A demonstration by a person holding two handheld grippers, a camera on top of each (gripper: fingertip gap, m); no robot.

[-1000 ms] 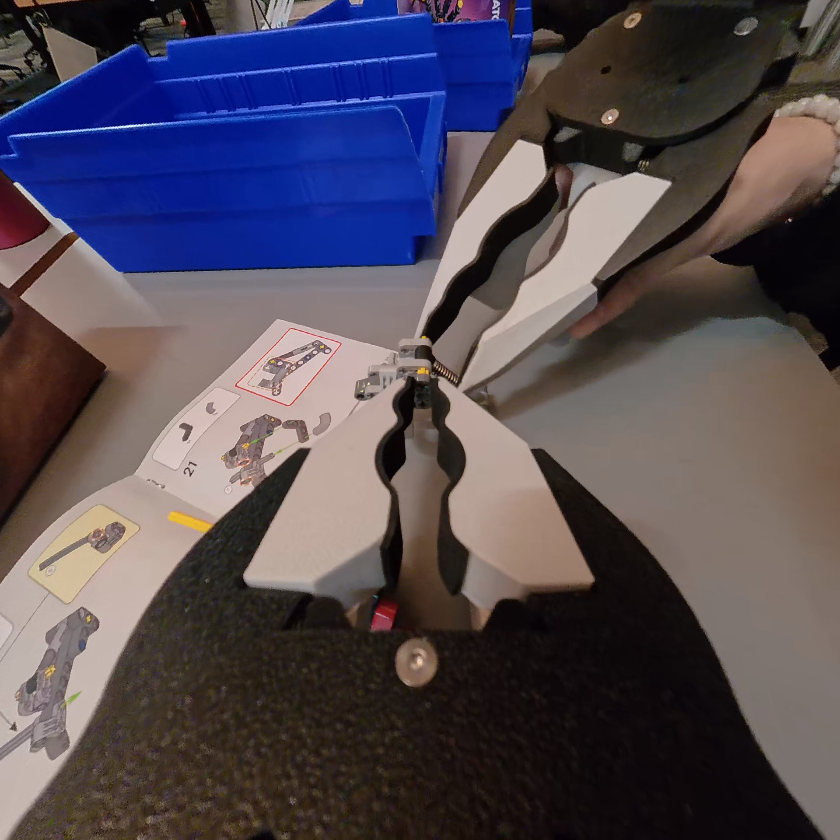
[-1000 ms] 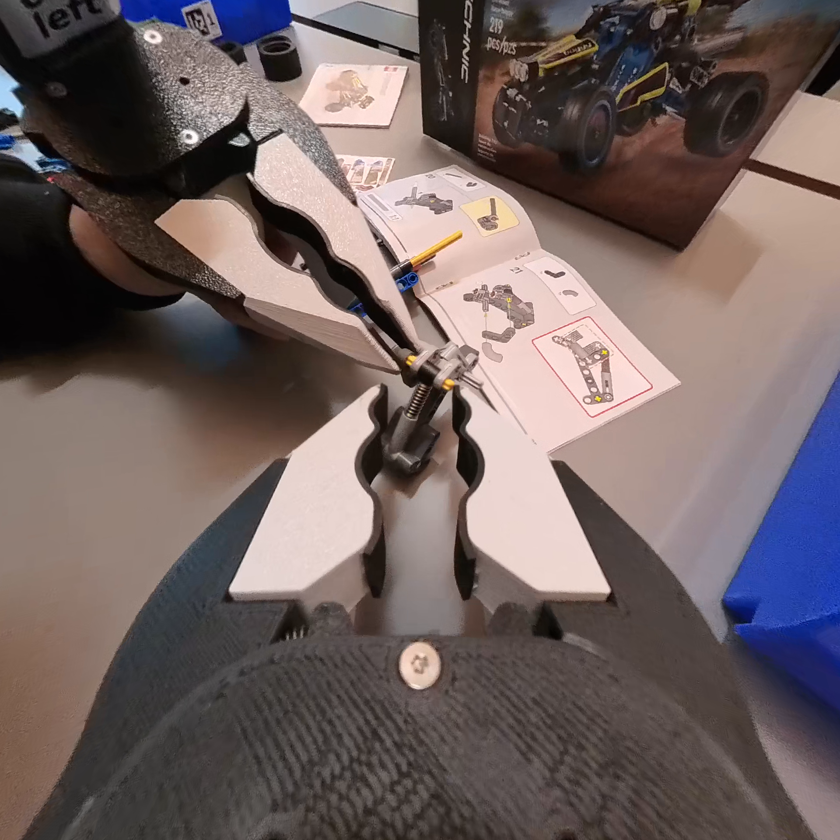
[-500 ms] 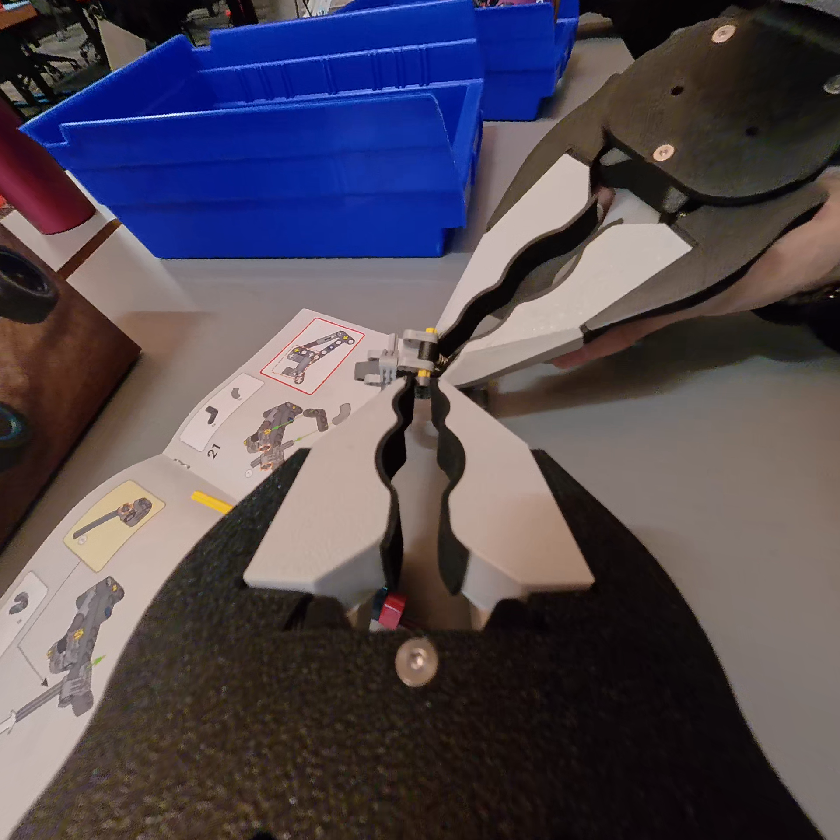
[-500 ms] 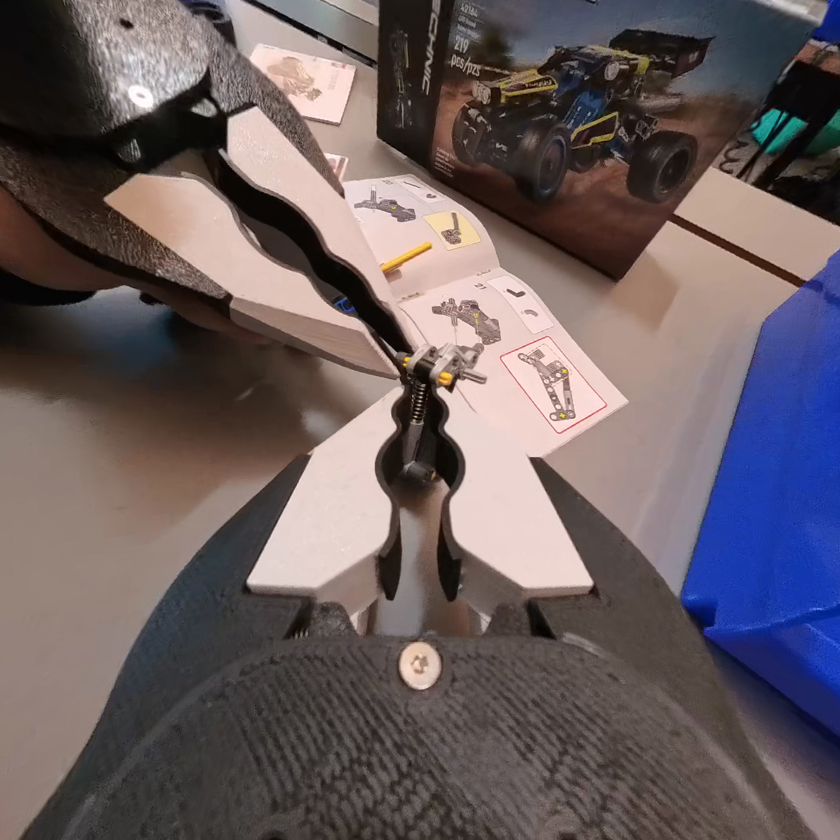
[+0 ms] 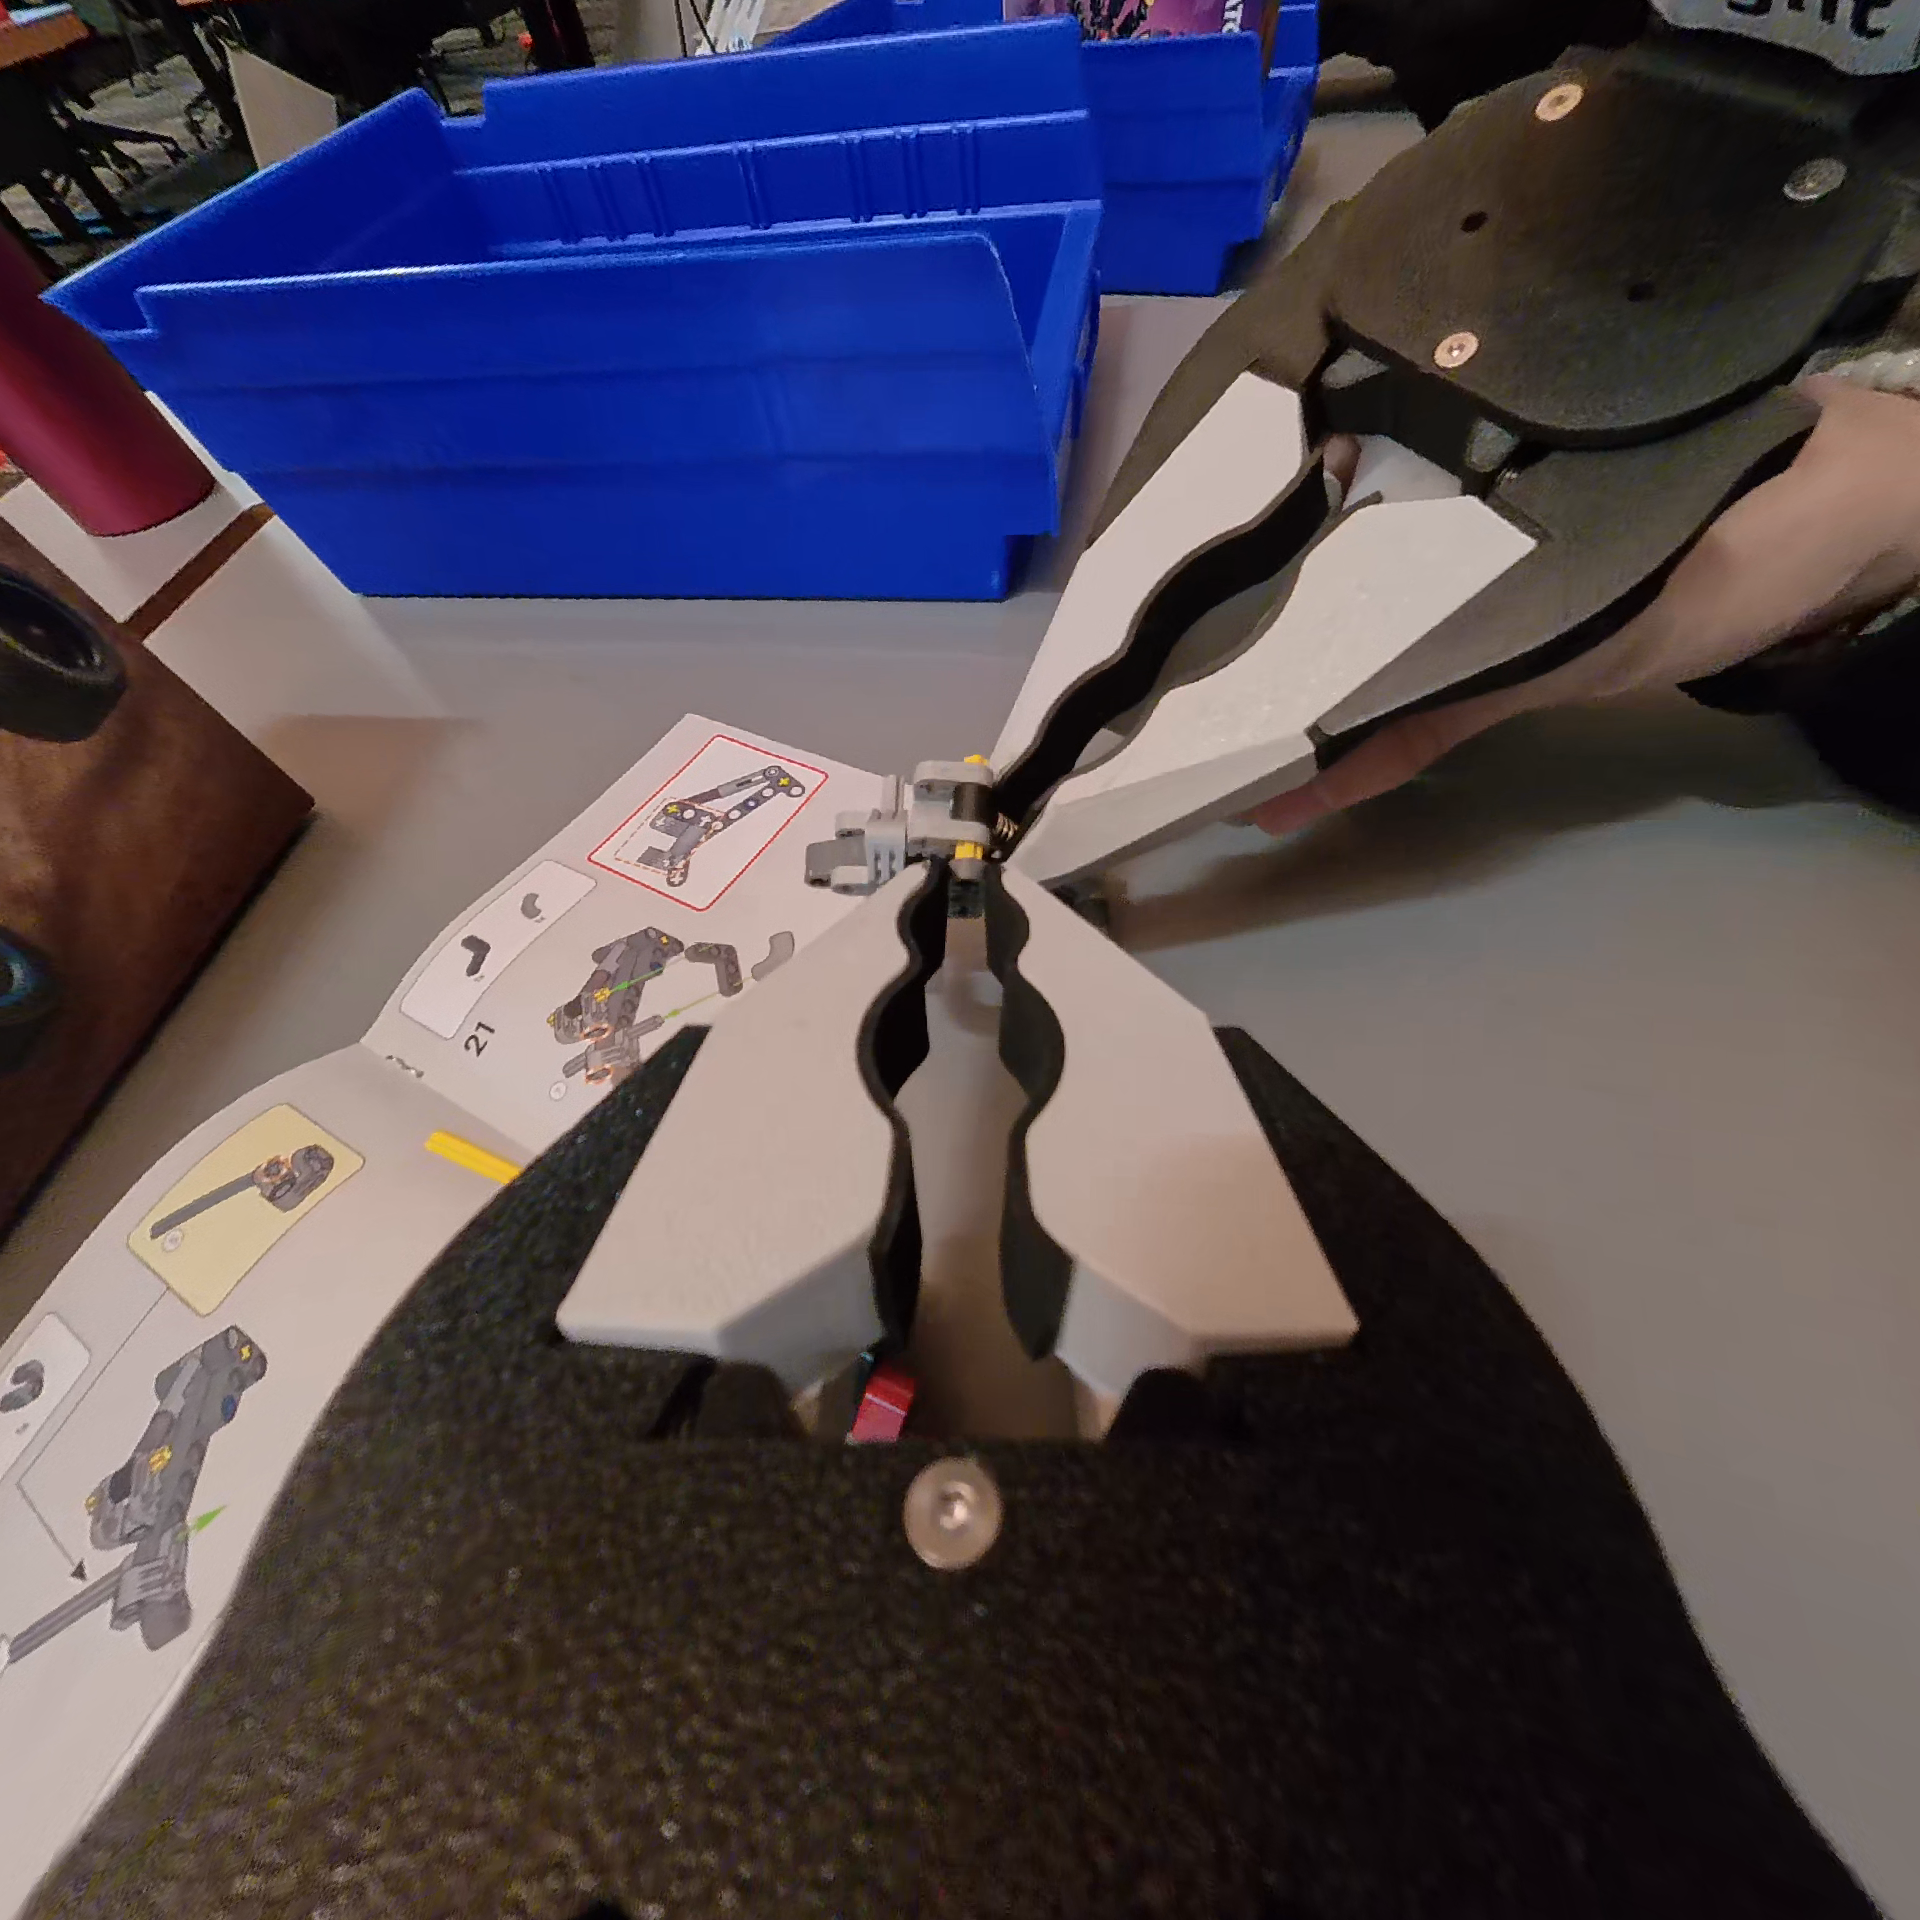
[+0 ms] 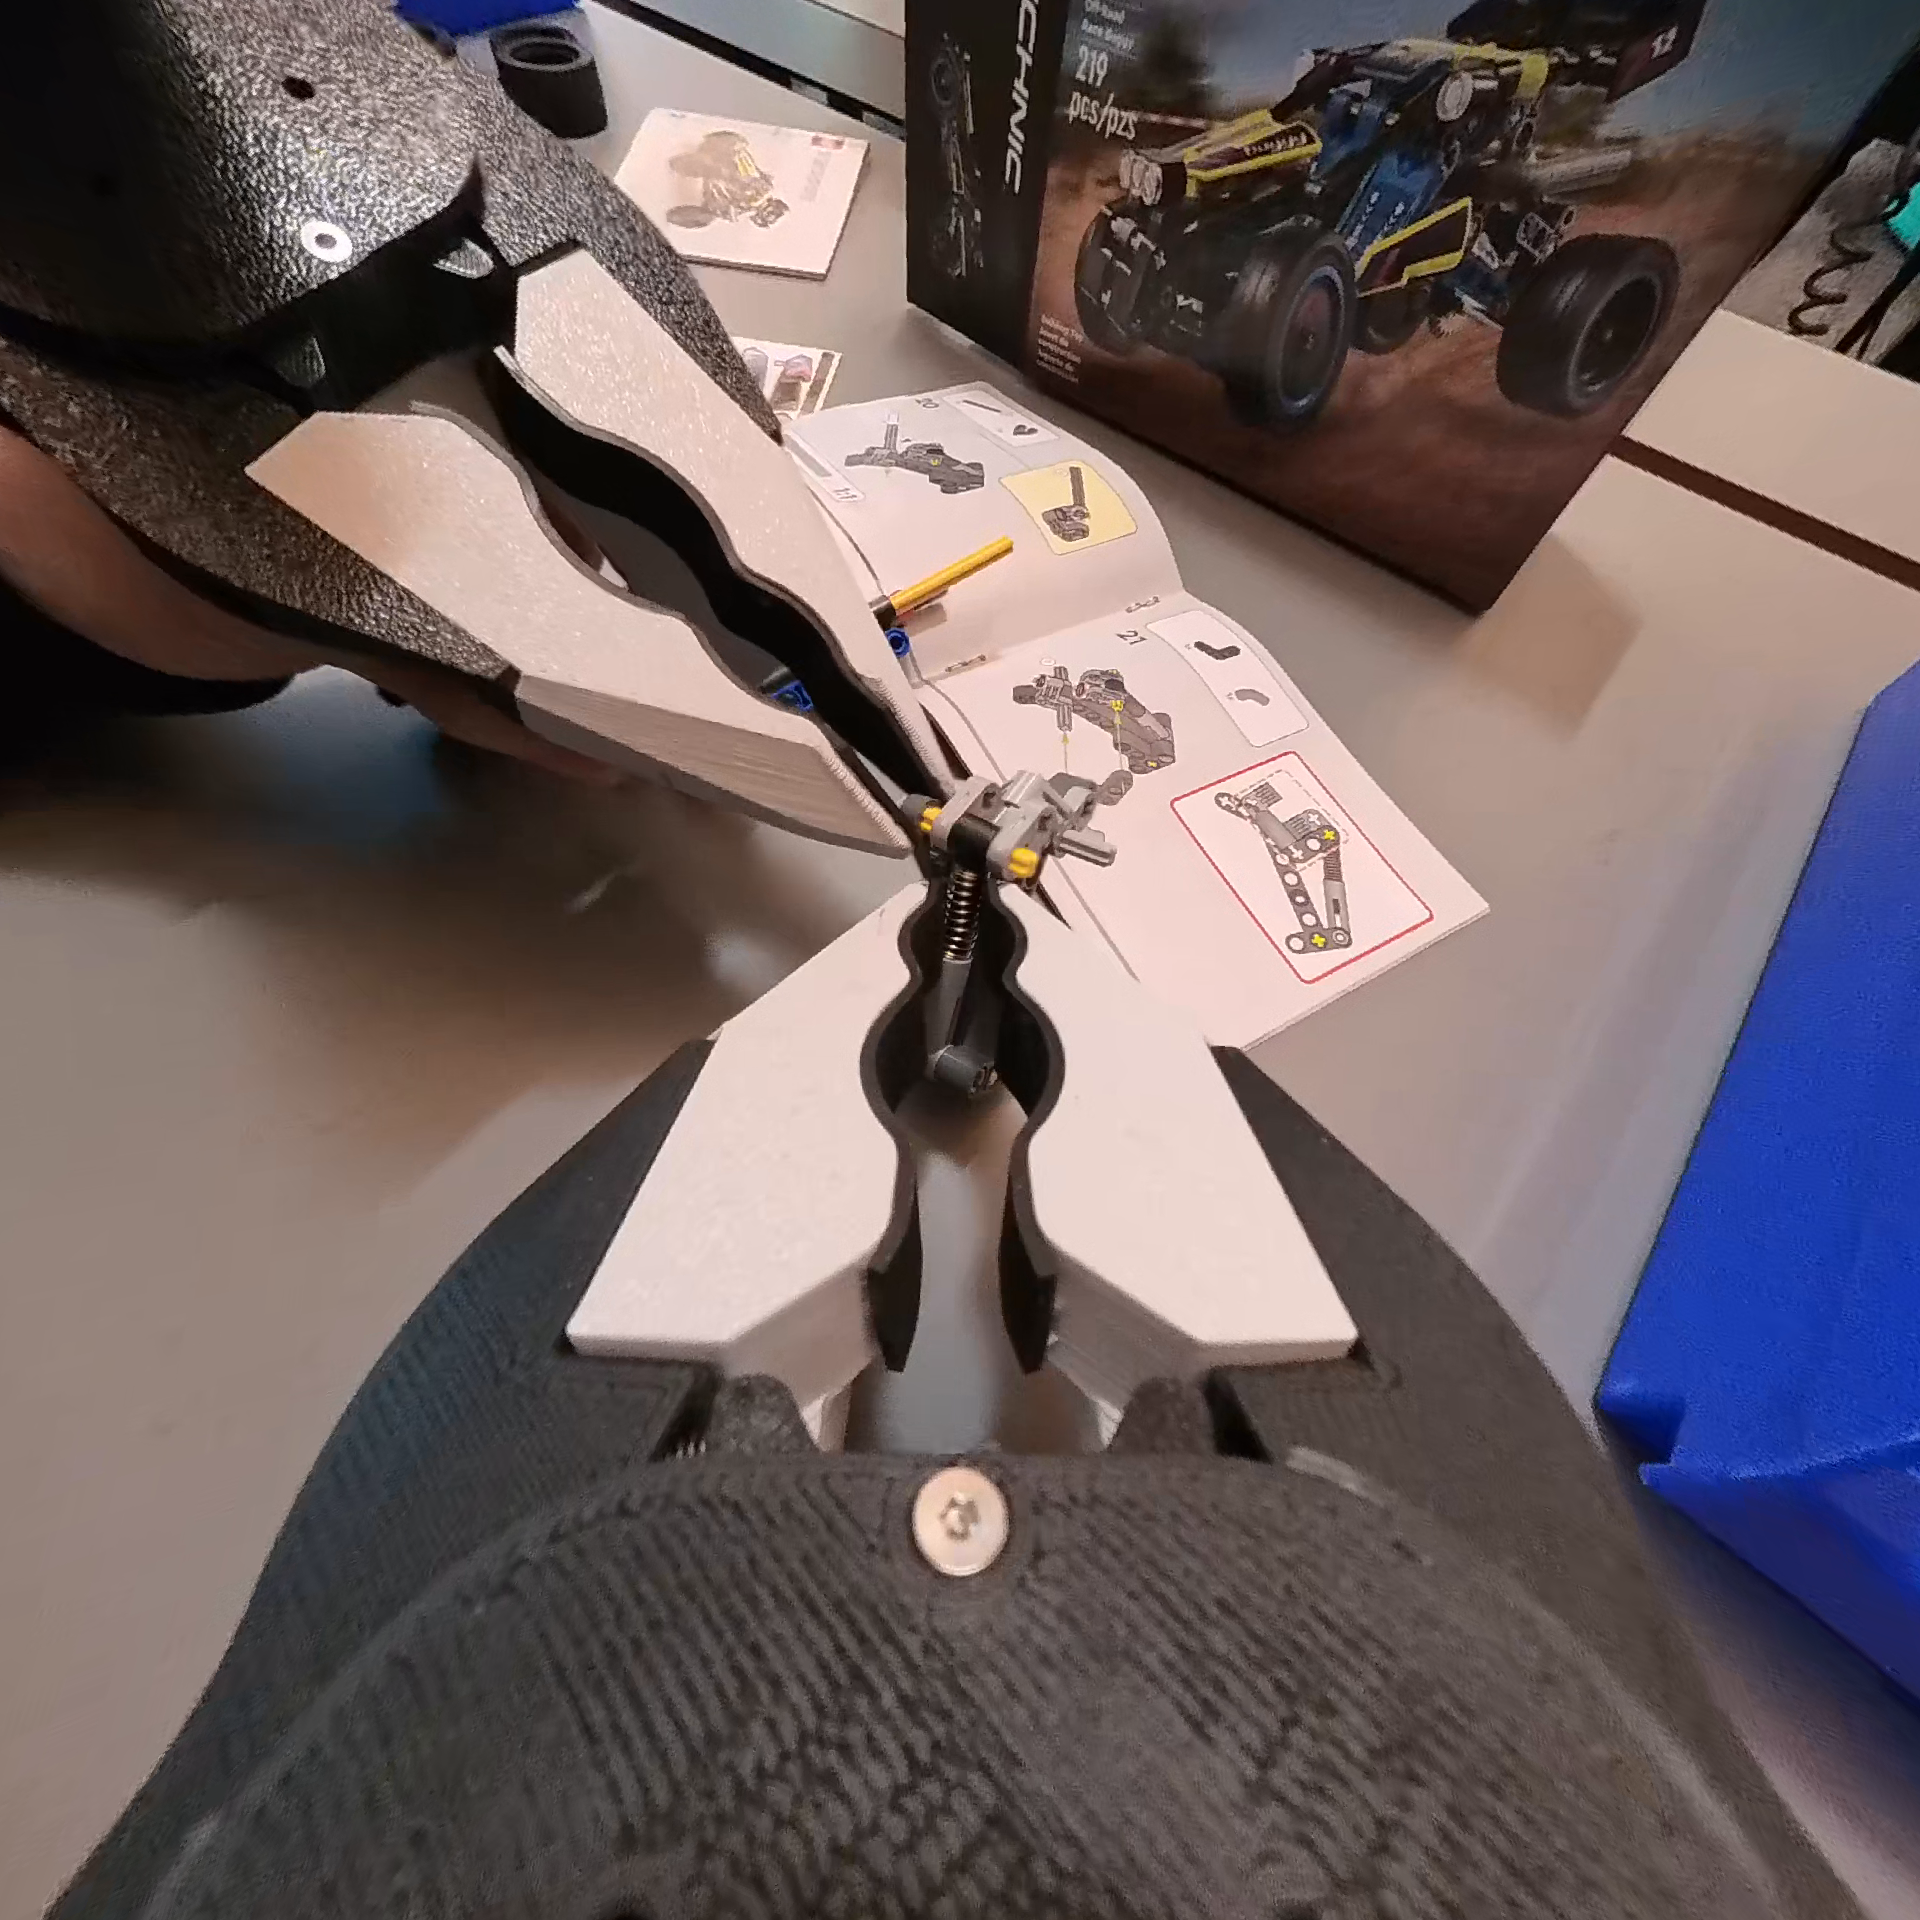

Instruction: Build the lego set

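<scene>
A second ago the right tongs (image 6: 961, 914) stood spread around the shock absorber (image 6: 964, 935); now they are pressed in on its spring and dark shaft, so the small grey assembly (image 6: 1013, 816) is gripped from both ends. The left tongs (image 5: 961, 883) are pinched on the black pin end of that assembly, just as they were, with the piece held off the bench (image 5: 1455, 1039) above the edge of the open instruction booklet (image 6: 1195, 831). With both grips closed, the build looks to be at the step of seating the shock absorber onto its yellow-tipped axle, though the joint itself is too small and crowded to tell whether it has clicked home. The views have also tilted a little, which suggests the pair is being turned together. A loose yellow axle (image 6: 951, 575) lies on the booklet behind, and the set's box (image 6: 1403, 260) and the blue bins (image 5: 623, 364) stand well apart.
</scene>
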